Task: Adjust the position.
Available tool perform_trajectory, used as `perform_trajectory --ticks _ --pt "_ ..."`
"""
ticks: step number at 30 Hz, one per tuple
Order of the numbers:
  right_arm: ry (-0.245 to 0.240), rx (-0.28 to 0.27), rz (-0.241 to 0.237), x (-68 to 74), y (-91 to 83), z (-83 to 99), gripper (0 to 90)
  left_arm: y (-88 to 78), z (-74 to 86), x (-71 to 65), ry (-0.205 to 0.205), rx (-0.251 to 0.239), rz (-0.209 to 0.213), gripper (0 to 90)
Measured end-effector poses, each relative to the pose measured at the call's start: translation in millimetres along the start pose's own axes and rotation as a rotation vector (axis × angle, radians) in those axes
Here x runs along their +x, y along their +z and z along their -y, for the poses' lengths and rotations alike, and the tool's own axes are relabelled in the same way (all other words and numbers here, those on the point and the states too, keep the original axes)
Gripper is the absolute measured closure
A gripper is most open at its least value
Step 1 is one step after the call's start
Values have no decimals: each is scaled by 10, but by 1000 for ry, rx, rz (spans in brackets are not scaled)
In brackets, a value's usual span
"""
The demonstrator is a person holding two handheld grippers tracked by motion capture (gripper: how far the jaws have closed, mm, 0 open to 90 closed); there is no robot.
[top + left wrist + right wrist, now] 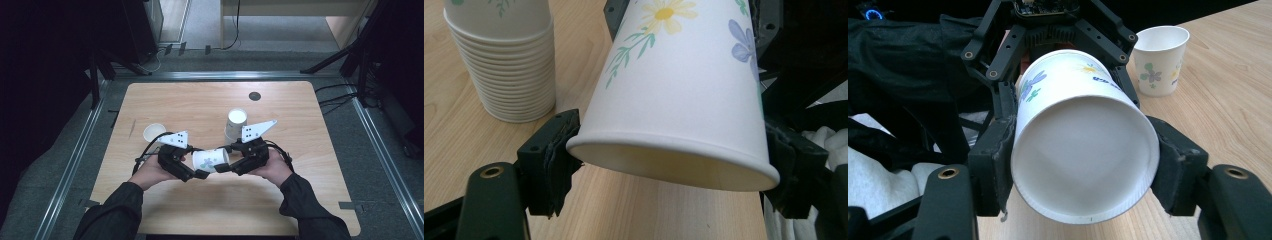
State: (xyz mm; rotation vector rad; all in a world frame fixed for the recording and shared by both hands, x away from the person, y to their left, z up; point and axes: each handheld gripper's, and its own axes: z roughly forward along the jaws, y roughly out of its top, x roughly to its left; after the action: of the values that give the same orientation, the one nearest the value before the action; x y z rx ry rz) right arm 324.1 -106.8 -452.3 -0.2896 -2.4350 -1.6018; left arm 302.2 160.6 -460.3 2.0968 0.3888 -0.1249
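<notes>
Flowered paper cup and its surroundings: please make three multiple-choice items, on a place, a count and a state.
1. The stack of paper cups stands: A on the floor; B on the table, beyond the held cup; C in a tool.
2. Single cups standing apart: A one; B three; C five.
3. The flowered paper cup is: A upright; B crushed flat; C sideways, gripped at both ends.
B: it stands behind both tools. A: one single cup at the left. C: left tool clamps its rim, right tool its base.
</notes>
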Motion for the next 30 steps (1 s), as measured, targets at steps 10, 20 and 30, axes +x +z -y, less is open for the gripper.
perform_trajectory --ticks 10,20,30 --pt "-1 3 -7 -1 -1 4 344 -2 -2 -13 10 1 -2 218" --pt "2 2 -5 -3 4 6 294 -26 -6 -7 10 -5 -8 220" --pt "11 14 16 -13 -51 42 271 -144 -53 -1 7 14 -14 220"
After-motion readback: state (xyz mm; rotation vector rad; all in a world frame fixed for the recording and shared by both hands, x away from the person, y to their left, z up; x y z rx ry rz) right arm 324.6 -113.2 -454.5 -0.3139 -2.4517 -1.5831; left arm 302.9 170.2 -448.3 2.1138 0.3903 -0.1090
